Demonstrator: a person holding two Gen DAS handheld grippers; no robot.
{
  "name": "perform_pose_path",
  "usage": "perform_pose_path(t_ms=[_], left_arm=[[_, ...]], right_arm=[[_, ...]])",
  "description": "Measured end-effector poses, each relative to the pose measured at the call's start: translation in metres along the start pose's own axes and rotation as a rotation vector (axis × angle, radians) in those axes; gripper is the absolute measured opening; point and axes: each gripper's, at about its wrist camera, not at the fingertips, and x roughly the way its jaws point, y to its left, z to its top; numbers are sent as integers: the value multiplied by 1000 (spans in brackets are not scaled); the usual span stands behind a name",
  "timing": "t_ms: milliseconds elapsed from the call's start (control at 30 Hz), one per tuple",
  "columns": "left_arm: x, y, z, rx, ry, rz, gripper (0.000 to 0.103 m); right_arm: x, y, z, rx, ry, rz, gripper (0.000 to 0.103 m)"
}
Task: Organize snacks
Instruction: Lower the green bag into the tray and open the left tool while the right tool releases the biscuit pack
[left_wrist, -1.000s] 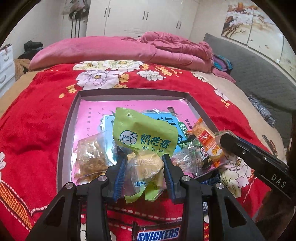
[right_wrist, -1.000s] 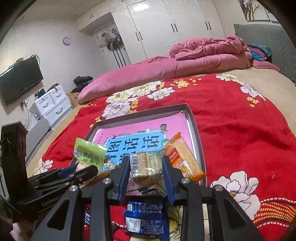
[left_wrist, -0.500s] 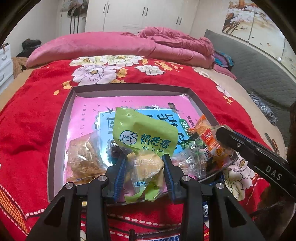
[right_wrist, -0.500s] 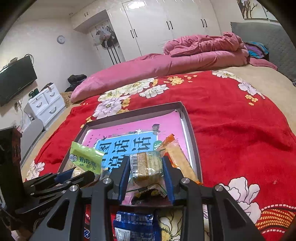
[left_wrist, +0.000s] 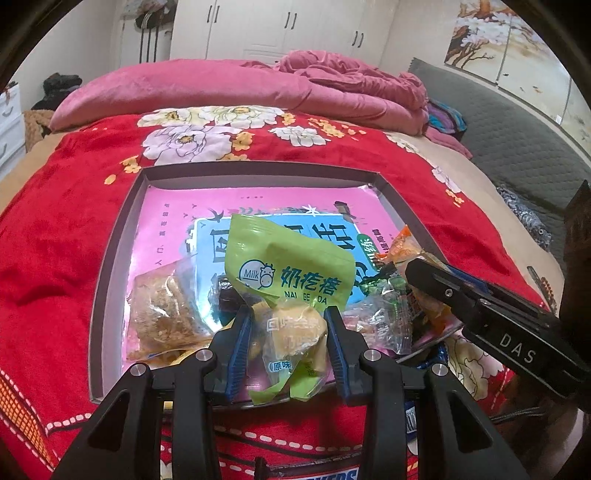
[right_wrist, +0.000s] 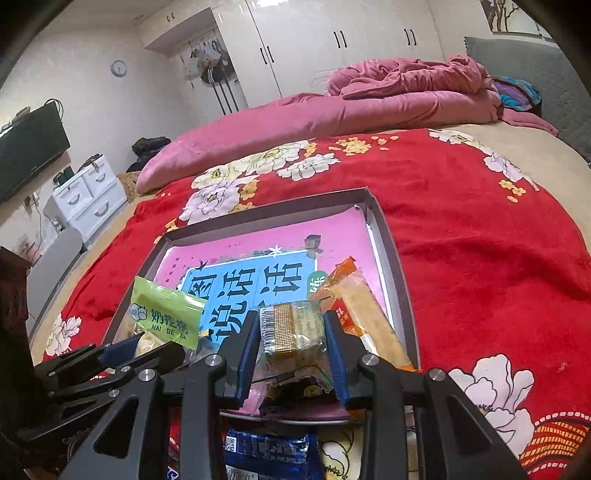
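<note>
My left gripper (left_wrist: 288, 325) is shut on a green milk-snack packet (left_wrist: 288, 266), holding it upright over the near edge of the grey tray (left_wrist: 118, 236) with its pink and blue lining. My right gripper (right_wrist: 291, 328) is shut on a clear-wrapped biscuit pack (right_wrist: 291, 325) over the tray's (right_wrist: 388, 236) near right part. The green packet also shows at left in the right wrist view (right_wrist: 162, 314). In the tray lie a clear bag of brown snack (left_wrist: 162, 310), small wrapped candies (left_wrist: 380, 310) and an orange packet (right_wrist: 358, 306).
The tray lies on a red floral blanket (left_wrist: 55, 236) on a bed. A blue packet (right_wrist: 266, 454) and a Snickers bar (left_wrist: 325, 474) lie on the blanket below the grippers. A pink quilt (left_wrist: 221, 88) is piled at the back. The right gripper's body (left_wrist: 498, 325) reaches in from the right.
Both grippers have moved forward over the tray with their packets still held. The Snickers bar and blue packet have slid toward the bottom edge of the views.
</note>
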Motion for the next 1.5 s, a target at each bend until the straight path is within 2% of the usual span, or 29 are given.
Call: perform_pose_path(t_ms=[400,700,833,1300,1500], left_arm=[[-1,1,0,-3,1,0,41],[0,7,1,-21,6,-2,41],[-1,7,1,-21,6,-2,41],[-2,5,0,-13,2,6,42],[-5,4,0,-8,-10,7,48]], right_arm=[[2,-8,0,31,8,-28,36],[-8,-9,0,20,-17,-37,37],[-12,-10,1,23,-32,-36,44],[-21,-7,-1,-4,-51,-49,48],[-25,-9,-1,-2,-60,-50,54]])
